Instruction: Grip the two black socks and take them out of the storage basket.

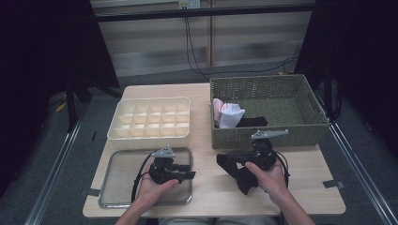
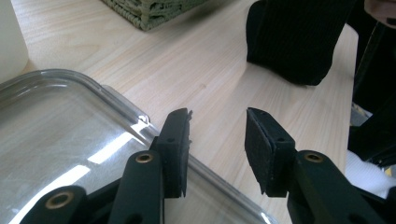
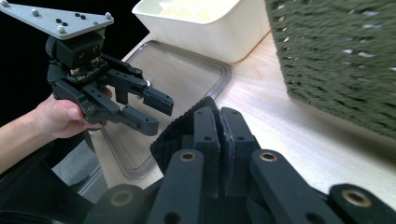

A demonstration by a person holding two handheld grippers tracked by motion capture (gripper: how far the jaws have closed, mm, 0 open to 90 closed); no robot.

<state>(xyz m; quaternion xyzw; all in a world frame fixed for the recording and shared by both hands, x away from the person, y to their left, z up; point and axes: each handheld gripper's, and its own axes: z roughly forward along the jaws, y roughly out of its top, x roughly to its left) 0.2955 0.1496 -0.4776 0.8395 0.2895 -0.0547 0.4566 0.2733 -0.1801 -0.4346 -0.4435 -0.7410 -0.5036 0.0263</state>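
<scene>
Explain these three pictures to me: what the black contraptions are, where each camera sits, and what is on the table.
A person holds a hand-worked two-jaw gripper in each hand. The high view looks down on the table; the other two cameras ride on the grippers and look along their jaws. The right gripper is shut on a black sock. The left gripper hangs open with nothing between its jaws, over the edge of a clear tray. Also there: a cream divided box and a green woven basket with pink, white and black cloth items inside.
</scene>
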